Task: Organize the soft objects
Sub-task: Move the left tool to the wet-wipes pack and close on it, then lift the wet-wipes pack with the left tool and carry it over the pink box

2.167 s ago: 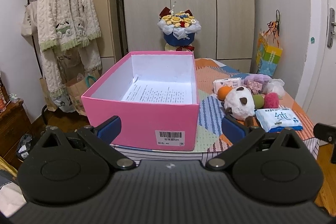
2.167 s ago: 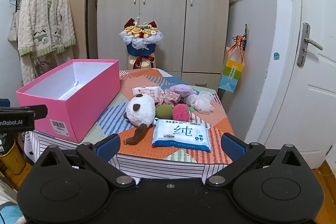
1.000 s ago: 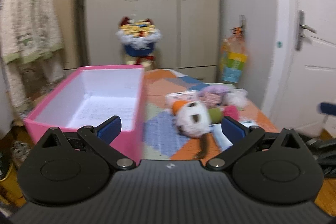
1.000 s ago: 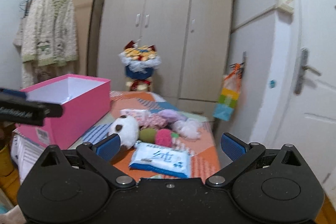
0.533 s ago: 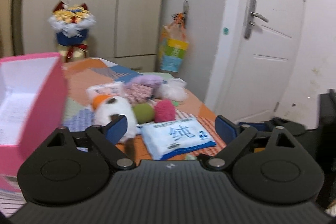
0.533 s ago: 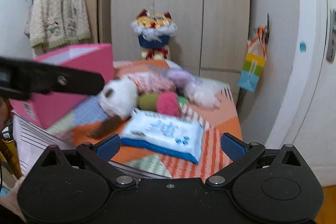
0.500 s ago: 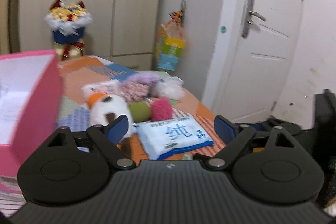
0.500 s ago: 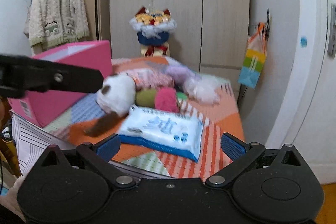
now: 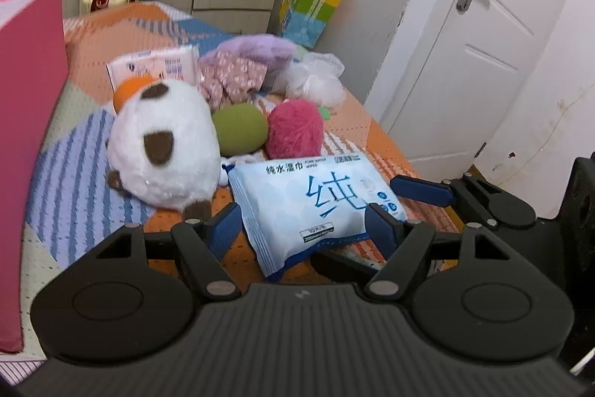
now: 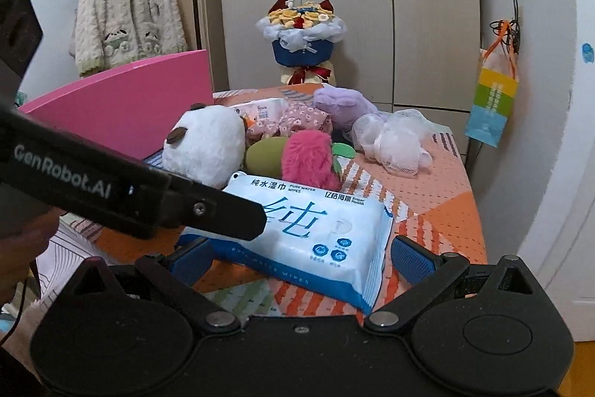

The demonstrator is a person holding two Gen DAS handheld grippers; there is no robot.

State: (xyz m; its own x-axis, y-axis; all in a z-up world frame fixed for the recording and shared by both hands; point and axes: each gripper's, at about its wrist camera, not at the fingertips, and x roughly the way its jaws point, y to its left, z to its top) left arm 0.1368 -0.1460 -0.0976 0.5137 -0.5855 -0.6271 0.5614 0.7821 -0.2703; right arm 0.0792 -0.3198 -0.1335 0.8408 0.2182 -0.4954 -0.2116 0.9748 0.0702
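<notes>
A light blue pack of wet wipes (image 9: 316,203) (image 10: 316,229) lies at the near edge of the table. My left gripper (image 9: 305,227) straddles it, its jaws closing with the pack between them and the pads at its edges. From the right, my right gripper (image 10: 303,261) stands wide open around the same pack's front edge. Behind the pack are a white plush (image 9: 163,144), a green plush (image 9: 240,131), a pink fuzzy plush (image 9: 293,133), a purple plush (image 9: 260,49) and a white mesh puff (image 9: 316,80). The pink box (image 9: 26,99) stands at the left.
A patchwork cloth covers the table (image 9: 74,192). A pink tissue pack (image 9: 156,66) and floral fabric (image 9: 232,77) lie further back. A bouquet (image 10: 301,36) and wardrobe stand behind, a gift bag (image 10: 491,99) hangs right, and a white door (image 9: 483,62) is close.
The left gripper swung right from the pink box and dropped onto the wipes pack, its jaws narrowing. The right gripper came down and closer to the same pack.
</notes>
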